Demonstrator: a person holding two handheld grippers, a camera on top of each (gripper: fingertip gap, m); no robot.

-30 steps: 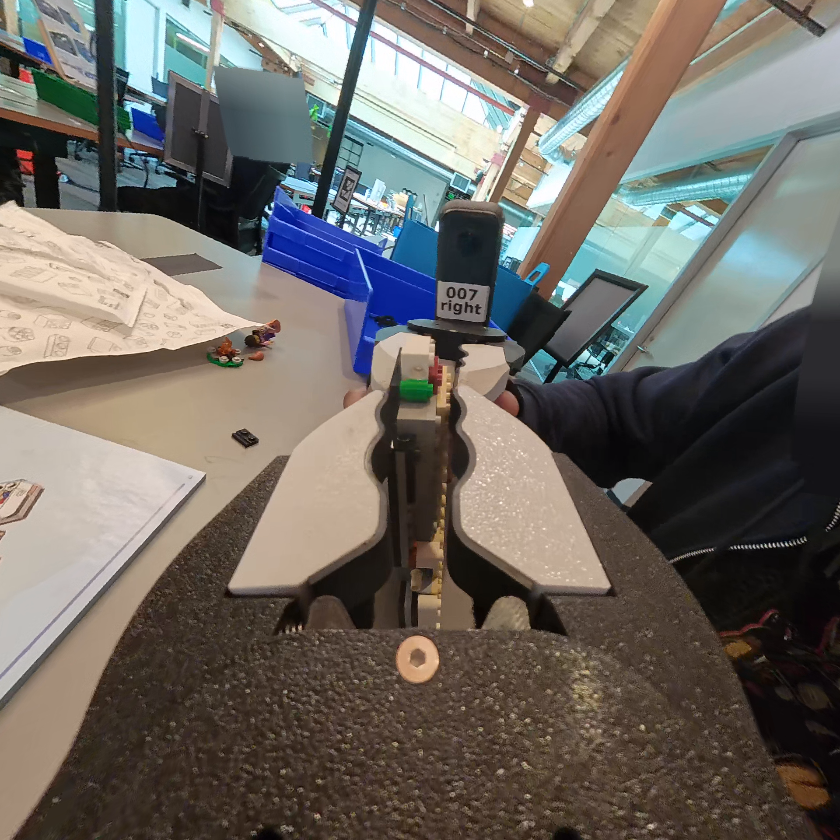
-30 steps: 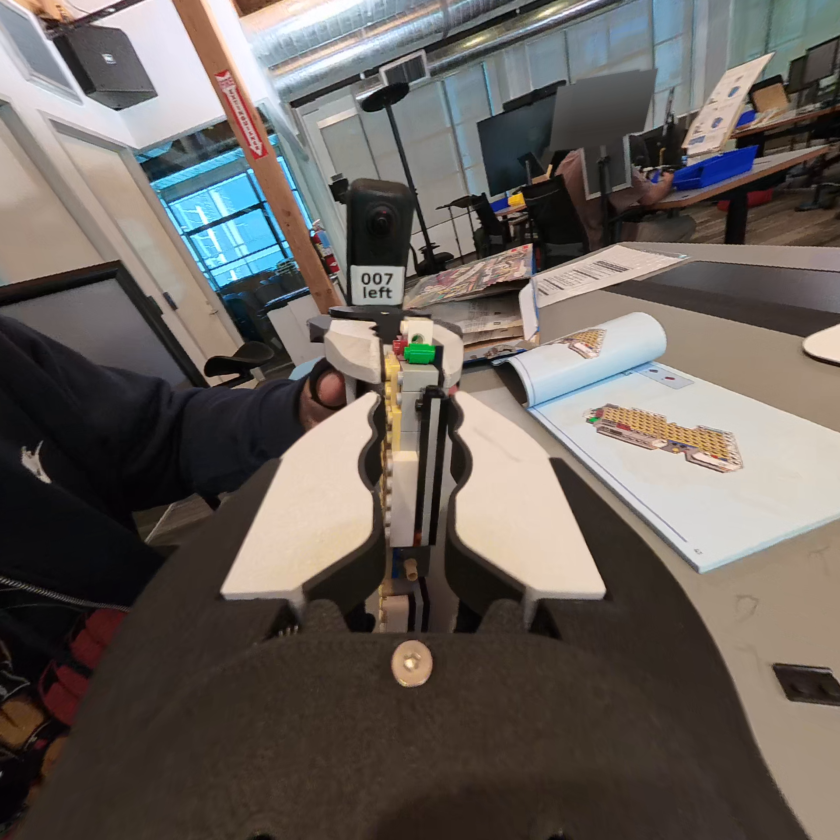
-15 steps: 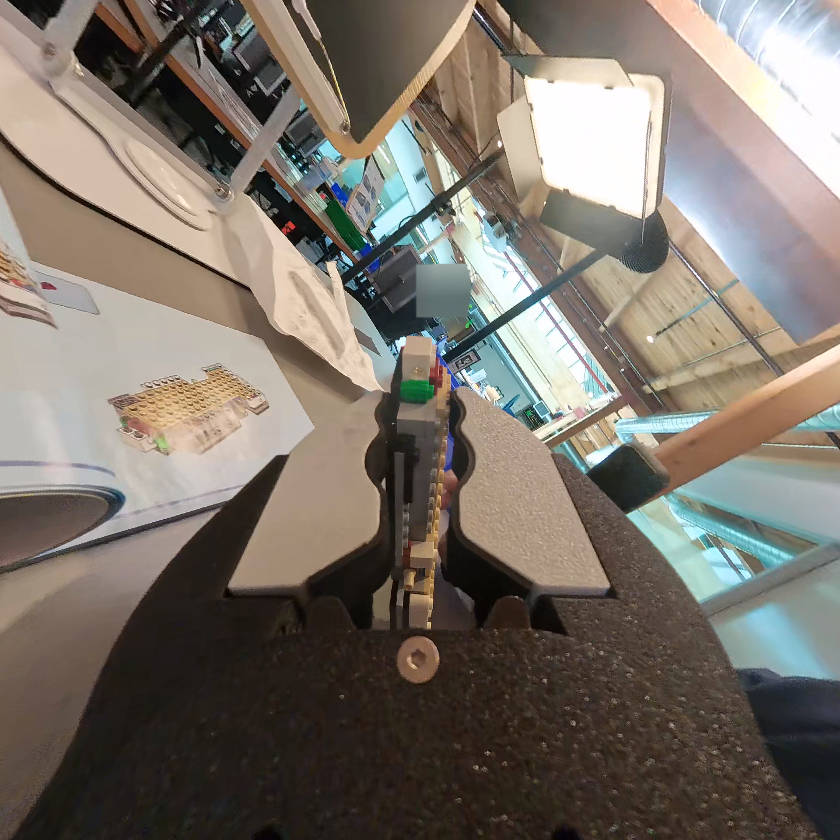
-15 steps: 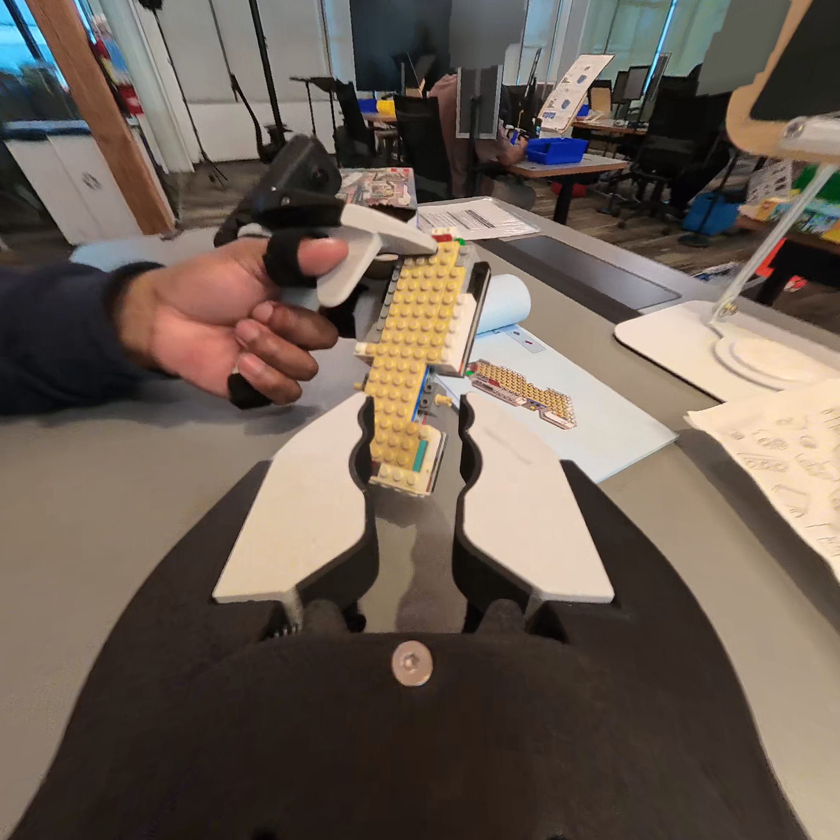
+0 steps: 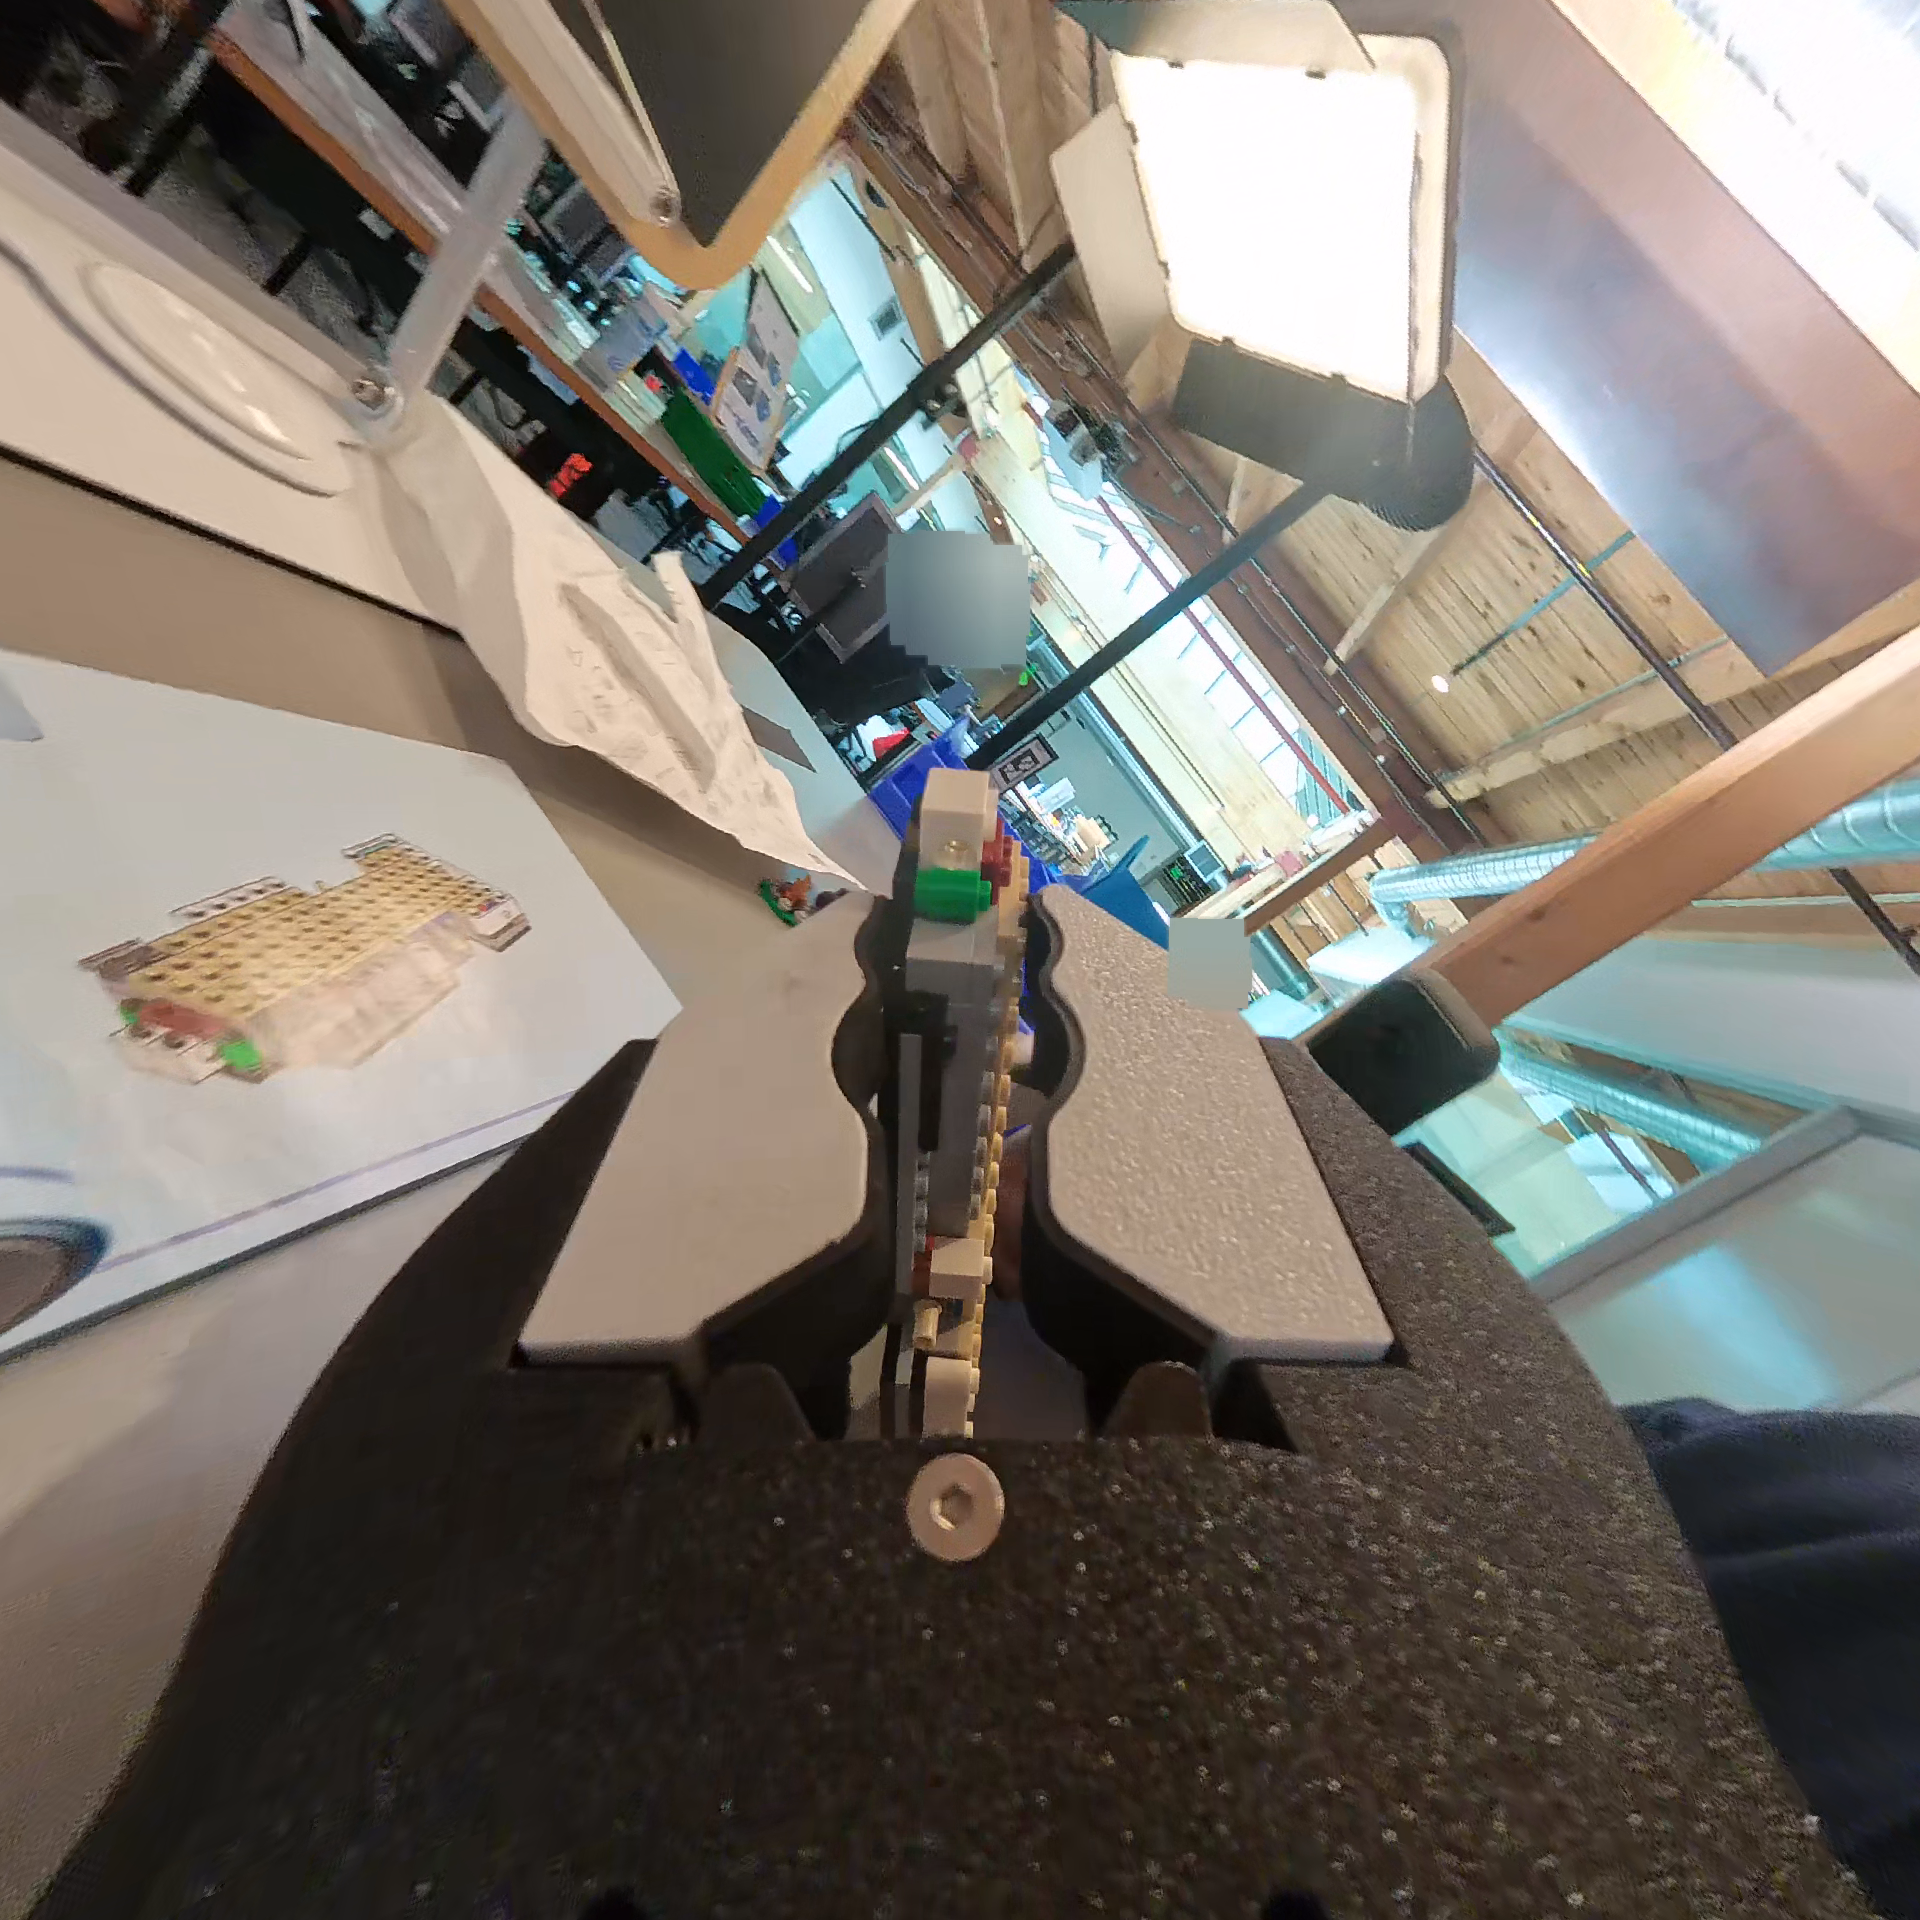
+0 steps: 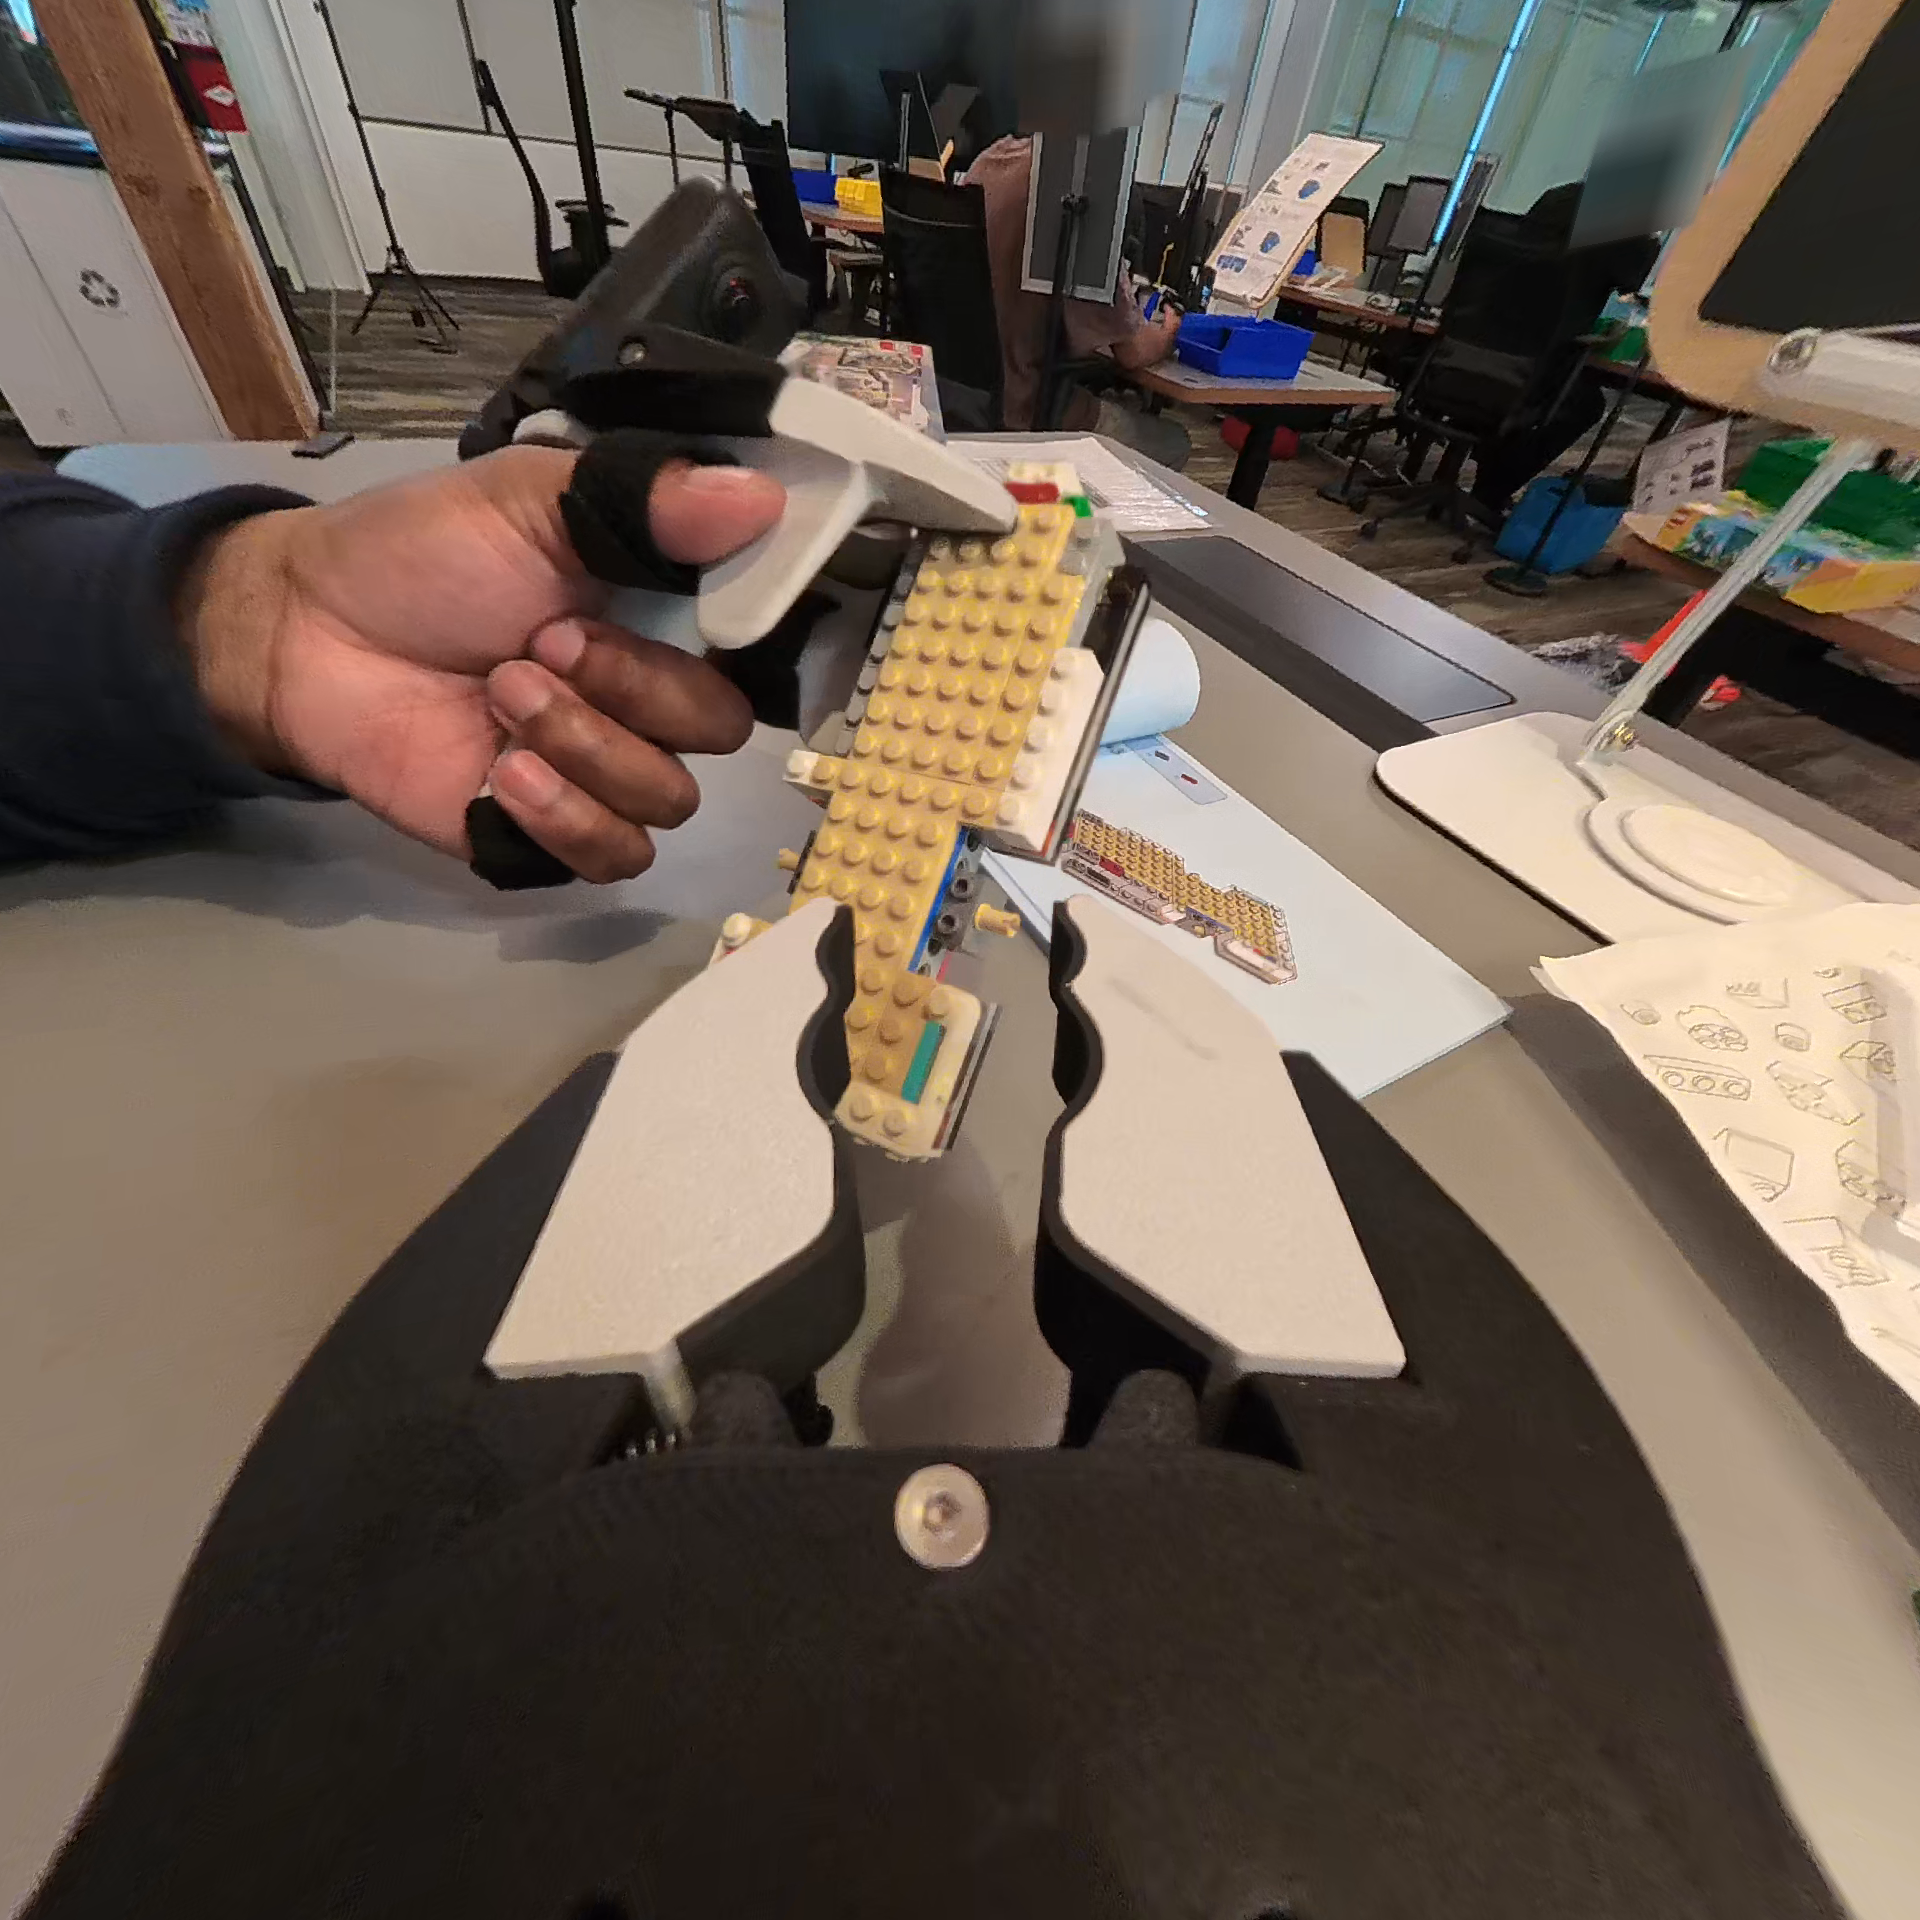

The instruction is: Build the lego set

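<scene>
Two grippers flanked one tan brick model (image 6: 940, 748) at frame centre: the left gripper (image 5: 961, 935) pinched its far end edge-on, both grey fingers (image 5: 1132, 1049) pressed to its sides, a hand (image 6: 447, 665) gripping that tool at upper left of the right wrist view. The right gripper (image 6: 940, 935) stood spread, the model's near end hanging between its pads with clear space on the right side, so not gripped. Below on the grey table (image 6: 208, 1091) lay an open instruction booklet (image 6: 1299, 966) at centre right, a crumpled parts sheet (image 6: 1766, 1081) at far right and a white stand base (image 6: 1621, 831) behind it.
</scene>
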